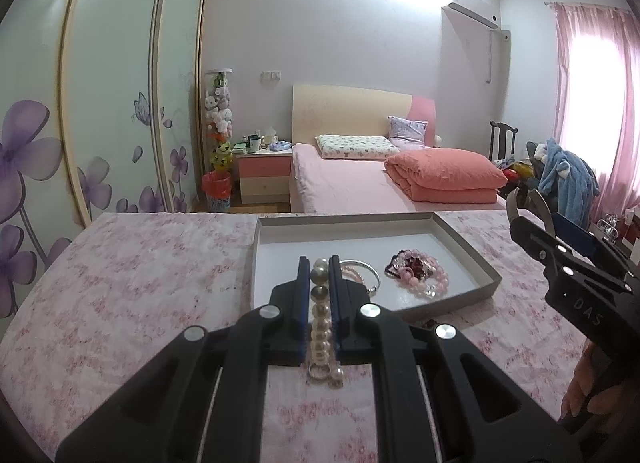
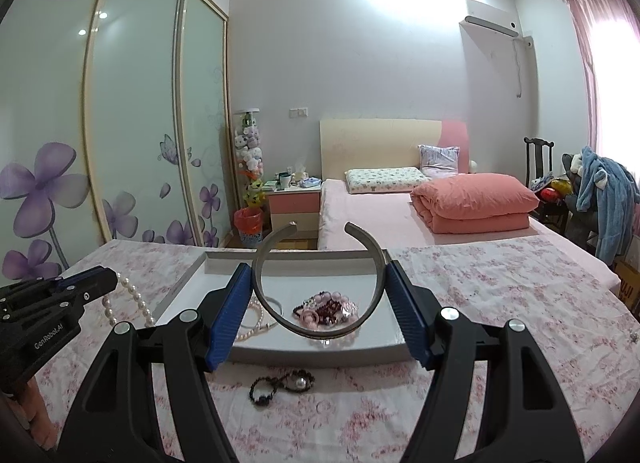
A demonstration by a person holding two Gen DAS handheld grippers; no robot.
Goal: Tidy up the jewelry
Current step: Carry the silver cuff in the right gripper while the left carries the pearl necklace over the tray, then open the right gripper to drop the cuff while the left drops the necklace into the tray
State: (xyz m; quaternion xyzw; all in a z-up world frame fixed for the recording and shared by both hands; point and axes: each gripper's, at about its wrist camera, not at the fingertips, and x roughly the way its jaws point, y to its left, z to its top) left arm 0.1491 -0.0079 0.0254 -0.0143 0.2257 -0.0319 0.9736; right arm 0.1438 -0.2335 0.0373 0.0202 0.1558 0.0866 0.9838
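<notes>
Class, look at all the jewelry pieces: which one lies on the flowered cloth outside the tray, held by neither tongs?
The dark beaded bracelet with one white pearl. It lies on the cloth in front of the tray; the others are inside it or held.

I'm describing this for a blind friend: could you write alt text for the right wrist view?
The right gripper holds an open metal bangle between its blue pads, above a shallow grey tray of bracelets on a pink floral cloth. At left, the left gripper holds a pearl strand; a bedroom lies behind.
</notes>
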